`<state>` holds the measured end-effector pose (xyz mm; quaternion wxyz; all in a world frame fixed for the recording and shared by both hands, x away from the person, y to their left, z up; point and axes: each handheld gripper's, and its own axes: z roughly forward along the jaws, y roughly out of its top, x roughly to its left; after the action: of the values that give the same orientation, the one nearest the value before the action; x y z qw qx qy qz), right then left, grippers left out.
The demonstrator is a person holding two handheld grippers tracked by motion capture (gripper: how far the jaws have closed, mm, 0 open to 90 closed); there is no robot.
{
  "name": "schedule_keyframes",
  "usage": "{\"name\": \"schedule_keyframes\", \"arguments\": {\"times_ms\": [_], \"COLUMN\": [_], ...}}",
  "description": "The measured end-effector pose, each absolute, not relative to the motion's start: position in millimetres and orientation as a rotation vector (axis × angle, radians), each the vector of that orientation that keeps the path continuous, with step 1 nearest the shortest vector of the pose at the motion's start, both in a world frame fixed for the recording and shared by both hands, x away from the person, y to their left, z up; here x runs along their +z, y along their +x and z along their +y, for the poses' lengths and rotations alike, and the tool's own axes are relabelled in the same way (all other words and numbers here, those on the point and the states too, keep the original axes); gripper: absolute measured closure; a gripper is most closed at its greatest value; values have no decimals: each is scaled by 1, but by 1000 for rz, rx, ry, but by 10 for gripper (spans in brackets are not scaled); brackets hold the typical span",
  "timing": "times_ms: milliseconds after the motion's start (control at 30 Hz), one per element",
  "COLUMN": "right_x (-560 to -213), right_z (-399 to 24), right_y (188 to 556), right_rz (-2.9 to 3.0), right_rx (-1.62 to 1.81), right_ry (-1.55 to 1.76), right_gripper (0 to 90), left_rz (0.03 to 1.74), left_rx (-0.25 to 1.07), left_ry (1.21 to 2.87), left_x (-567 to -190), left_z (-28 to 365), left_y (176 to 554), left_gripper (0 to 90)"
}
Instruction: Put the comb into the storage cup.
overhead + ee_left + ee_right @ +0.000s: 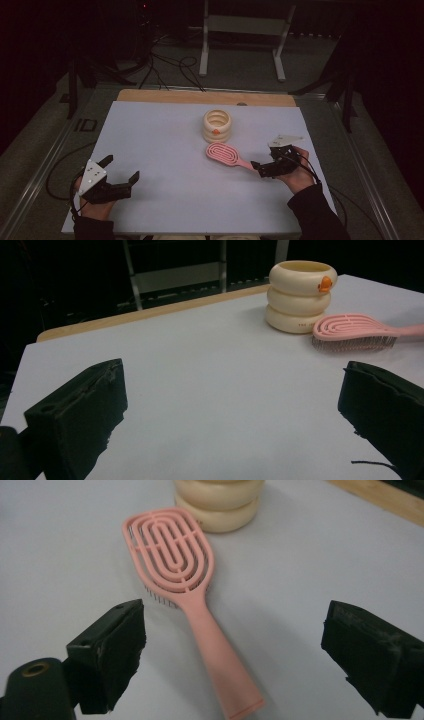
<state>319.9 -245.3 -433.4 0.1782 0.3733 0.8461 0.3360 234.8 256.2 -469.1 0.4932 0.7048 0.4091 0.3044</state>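
High view, left to right: left gripper (121, 169) at 7 o'clock on the white mat (165, 150), jaws spread wide, nothing between. Cream ring holder (217, 125) at 12 o'clock from centre. Pink brush (226, 154) lying flat just beside it at 5 o'clock, bristles down, handle toward 4 o'clock. Right gripper (256, 167) at 4 o'clock, jaws spread, straddling the handle's end without touching.

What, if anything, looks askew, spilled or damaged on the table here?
Nothing stands out. The pink hairbrush lies bristles down beside the upright cream cup, both intact. The right gripper is open around its handle.
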Motion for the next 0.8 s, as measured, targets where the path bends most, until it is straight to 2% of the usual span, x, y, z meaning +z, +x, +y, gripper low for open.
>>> {"name": "schedule_keyframes", "arguments": {"times_ms": [467,800], "right_x": [-434,-448], "right_z": [-220,-206], "right_y": [344,366], "right_rz": [2557,2685], "right_rx": [743,633], "right_ry": [927,840], "right_gripper": [122,135], "left_rz": [992,994], "left_rx": [738,732], "left_ry": [1712,1718], "left_x": [-469,-471], "left_z": [256,255], "left_y": [234,235], "left_gripper": [4,4]}}
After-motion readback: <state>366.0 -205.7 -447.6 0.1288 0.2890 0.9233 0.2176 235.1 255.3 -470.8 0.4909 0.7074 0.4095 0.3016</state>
